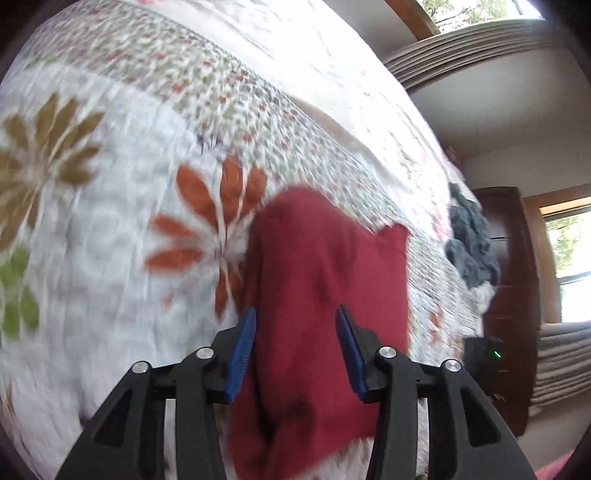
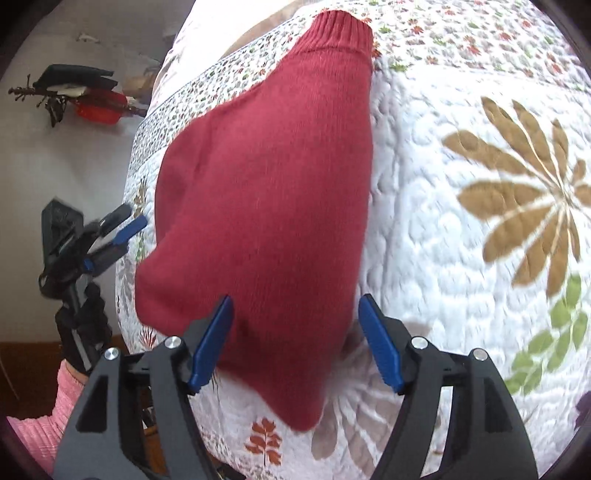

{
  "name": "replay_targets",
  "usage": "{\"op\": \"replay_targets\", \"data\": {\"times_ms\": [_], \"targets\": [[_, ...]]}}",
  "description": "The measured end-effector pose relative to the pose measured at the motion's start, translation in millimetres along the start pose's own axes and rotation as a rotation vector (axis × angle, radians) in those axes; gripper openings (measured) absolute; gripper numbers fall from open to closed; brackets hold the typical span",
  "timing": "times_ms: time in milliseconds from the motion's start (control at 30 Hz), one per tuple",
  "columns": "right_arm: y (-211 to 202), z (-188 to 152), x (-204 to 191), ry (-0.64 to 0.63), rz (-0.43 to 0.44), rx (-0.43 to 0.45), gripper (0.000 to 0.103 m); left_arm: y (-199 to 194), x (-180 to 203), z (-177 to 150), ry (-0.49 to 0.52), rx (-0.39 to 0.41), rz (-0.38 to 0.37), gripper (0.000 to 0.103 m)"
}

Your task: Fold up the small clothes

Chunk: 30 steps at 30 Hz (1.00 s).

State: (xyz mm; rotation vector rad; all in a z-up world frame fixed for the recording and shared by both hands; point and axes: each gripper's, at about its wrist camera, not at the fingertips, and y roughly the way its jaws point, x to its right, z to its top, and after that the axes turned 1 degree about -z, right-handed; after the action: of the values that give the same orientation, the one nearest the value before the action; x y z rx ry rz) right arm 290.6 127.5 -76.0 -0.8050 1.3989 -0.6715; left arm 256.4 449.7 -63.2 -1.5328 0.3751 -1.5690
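1 red garment [image 2: 266, 192] on quilt [image 2: 443, 229] | 2 grippers: left [image 1: 295, 347], right [image 2: 295, 339] | fingers spread

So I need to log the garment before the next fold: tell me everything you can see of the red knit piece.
The red knit piece is a dark red, fine-ribbed knit with a thicker ribbed band at its far end. It lies flat on the floral quilt, apparently folded over, narrowing to a rounded corner near the right claw. Both claws, left and right, are open above it; neither grips it.
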Motion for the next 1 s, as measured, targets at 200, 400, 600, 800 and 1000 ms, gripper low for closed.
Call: {"op": "replay_targets", "data": {"times_ms": [200,400,600,800,1000], "targets": [[14.7,9.6,-1.6,0.003,-0.028,0.004,0.070,44.4,13.1,32.2,0.058,-0.035,0.048,0.023],[27.9,11.1,-2.9,0.017,-0.005,0.004,0.070,31.9,39.9,51.3,0.156,0.105,0.063,0.009],[35.6,14.3,-0.8,0.017,-0.021,-0.007,0.070,66.9,4.6,58.5,0.106,-0.005,0.141,0.010],[29.3,11.7,2.2,0.047,0.014,0.000,0.070,43.3,4.1,50.9,0.082,0.020,0.144,0.027],[14.5,-14.1,-0.3,0.021,0.033,-0.037,0.072,-0.4,41.7,-1.6,0.200,0.062,0.241,0.040]]}}
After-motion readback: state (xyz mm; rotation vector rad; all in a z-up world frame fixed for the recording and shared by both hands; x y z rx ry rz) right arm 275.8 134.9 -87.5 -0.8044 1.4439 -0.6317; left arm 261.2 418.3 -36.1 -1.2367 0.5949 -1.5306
